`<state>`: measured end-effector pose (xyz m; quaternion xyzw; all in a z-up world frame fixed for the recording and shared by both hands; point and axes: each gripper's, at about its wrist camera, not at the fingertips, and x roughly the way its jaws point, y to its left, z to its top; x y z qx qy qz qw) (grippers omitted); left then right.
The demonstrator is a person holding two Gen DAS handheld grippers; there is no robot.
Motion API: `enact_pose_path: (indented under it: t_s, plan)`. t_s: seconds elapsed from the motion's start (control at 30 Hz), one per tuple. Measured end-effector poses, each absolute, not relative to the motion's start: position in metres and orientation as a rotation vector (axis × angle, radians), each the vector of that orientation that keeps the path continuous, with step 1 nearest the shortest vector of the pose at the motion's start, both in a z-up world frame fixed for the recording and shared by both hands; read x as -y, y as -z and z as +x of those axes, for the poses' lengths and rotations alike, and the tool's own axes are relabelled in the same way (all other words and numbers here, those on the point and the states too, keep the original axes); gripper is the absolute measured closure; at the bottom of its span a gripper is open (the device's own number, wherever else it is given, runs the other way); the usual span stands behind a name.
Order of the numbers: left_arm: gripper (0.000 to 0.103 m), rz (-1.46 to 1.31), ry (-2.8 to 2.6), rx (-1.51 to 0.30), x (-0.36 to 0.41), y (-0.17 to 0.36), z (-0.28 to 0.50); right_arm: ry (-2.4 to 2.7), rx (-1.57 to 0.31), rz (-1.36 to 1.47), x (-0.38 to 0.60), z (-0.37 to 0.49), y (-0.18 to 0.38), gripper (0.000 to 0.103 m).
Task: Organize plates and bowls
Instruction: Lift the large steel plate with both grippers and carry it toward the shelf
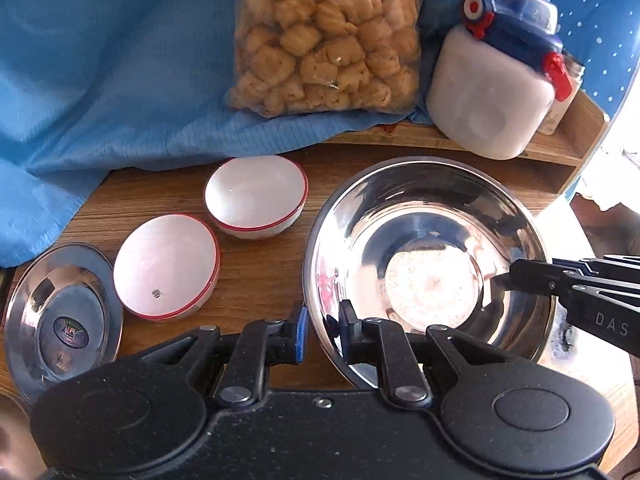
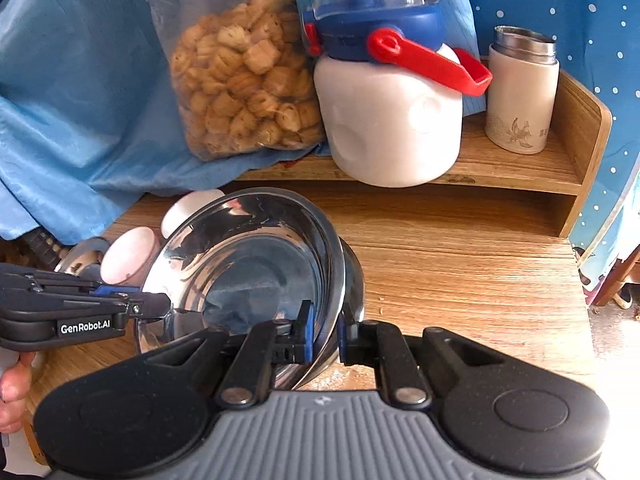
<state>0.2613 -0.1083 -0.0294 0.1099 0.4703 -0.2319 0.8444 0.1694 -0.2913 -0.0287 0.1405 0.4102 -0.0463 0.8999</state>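
Observation:
A large steel bowl (image 1: 428, 248) is held over the wooden table by both grippers. My left gripper (image 1: 323, 332) is shut on its near-left rim, one pad inside and one outside. My right gripper (image 1: 505, 280) is shut on the opposite rim. In the right wrist view the steel bowl (image 2: 248, 264) looks tilted, with my right gripper (image 2: 325, 334) pinching its edge and my left gripper (image 2: 165, 307) on the far side. Two white bowls with red rims (image 1: 256, 196) (image 1: 166, 266) stand to the left. Beside them lies a small steel plate (image 1: 60, 320) with a sticker.
A raised wooden shelf (image 2: 520, 172) at the back carries a bag of puffed snacks (image 1: 324, 36), a white jar with a blue lid (image 2: 392, 120) and a white flask (image 2: 520, 100). Blue cloth (image 1: 100, 80) hangs at the back left. The table edge (image 2: 588, 320) runs along the right.

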Motion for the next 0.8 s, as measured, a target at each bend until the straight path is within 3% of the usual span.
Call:
enact_pose_path:
  t_s: [0.8]
  plan:
    - [0.082, 0.341, 0.419, -1.047, 0.133, 0.052, 0.272, 0.095, -0.912, 0.126, 0.284, 0.199, 0.046, 0.084]
